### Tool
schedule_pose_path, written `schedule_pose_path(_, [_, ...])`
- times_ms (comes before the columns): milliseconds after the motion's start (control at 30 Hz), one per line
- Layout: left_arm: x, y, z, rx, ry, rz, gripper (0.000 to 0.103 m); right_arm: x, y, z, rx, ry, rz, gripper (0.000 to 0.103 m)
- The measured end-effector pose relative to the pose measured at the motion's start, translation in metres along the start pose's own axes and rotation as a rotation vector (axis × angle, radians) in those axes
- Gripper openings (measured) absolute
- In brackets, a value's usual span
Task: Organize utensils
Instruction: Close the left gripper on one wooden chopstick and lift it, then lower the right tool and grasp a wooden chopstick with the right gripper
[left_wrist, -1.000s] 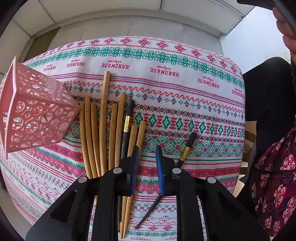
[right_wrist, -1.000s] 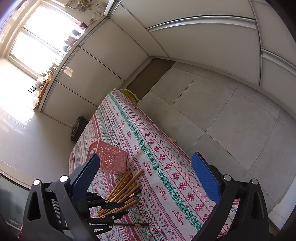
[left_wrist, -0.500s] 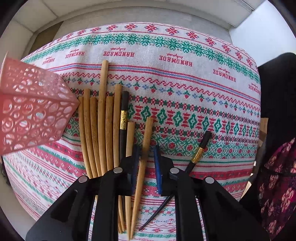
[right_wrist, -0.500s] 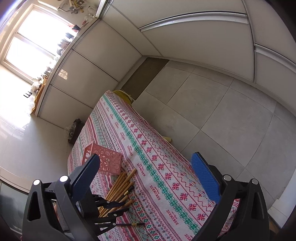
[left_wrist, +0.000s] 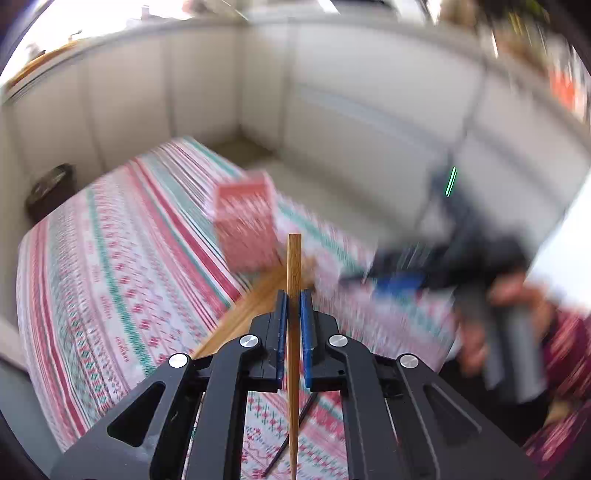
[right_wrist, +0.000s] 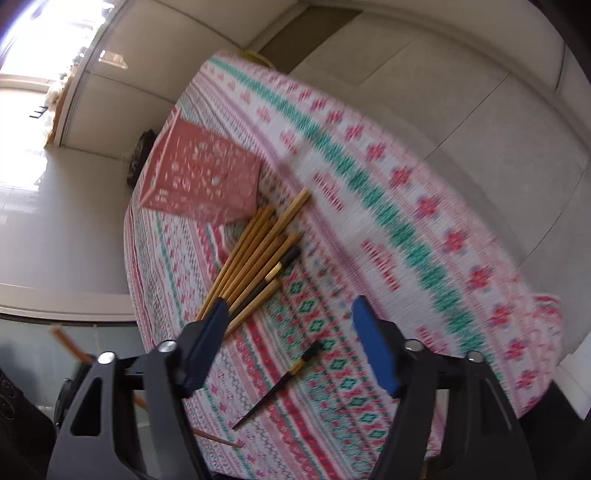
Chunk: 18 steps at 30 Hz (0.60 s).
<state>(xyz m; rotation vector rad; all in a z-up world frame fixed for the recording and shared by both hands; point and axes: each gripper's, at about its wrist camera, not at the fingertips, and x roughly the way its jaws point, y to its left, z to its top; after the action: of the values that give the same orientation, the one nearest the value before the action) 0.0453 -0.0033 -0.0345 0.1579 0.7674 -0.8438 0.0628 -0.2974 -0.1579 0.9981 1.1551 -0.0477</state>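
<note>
My left gripper (left_wrist: 292, 314) pinches one wooden chopstick (left_wrist: 293, 332), lifted off the bench (left_wrist: 110, 258). The pink basket (left_wrist: 245, 225) sits ahead, so I should tip the chopstick upright before lowering it in. My right gripper (right_wrist: 291, 343) is spread, holding nothing.

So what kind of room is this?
Probably a room in a home: a table under a patterned tablecloth, wooden chopsticks beside a pink holder, a tiled floor and a sunny window.
</note>
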Motion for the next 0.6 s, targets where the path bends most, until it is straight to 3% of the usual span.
schedule_pose_path(33, [-0.015,0.007,0.002,-0.057,-0.074,-0.009,0.006,0.015,0.004,-0.002,0.031,0.048,0.021,0.038])
schedule_pose_path(67, [-0.030,0.015,0.002,-0.101,-0.140,-0.026,0.006,0.027,0.007,-0.004,0.062,0.080,0.040,0.036])
schedule_pose_path(133, [-0.049,0.023,0.002,-0.136,-0.228,-0.040,0.006,0.042,0.013,-0.008,0.095,0.082,0.035,0.022])
schedule_pose_path(233, [-0.071,0.039,0.013,-0.162,-0.309,-0.082,0.006,0.054,0.021,-0.012,0.105,0.044,0.041,0.017])
schedule_pose_path(367, [-0.091,0.042,0.012,-0.152,-0.351,-0.107,0.006,0.069,0.027,-0.019,0.149,0.032,0.087,0.017])
schedule_pose_path(433, [-0.092,0.045,0.011,-0.153,-0.349,-0.109,0.006,0.075,0.030,-0.020,0.153,0.021,0.063,0.017])
schedule_pose_path(533, [-0.106,0.044,0.009,-0.161,-0.356,-0.110,0.006,0.079,0.034,-0.019,0.138,0.016,0.012,0.001])
schedule_pose_path(600, [-0.110,0.044,0.008,-0.168,-0.366,-0.113,0.007,0.077,0.034,-0.021,0.127,0.025,-0.033,0.000])
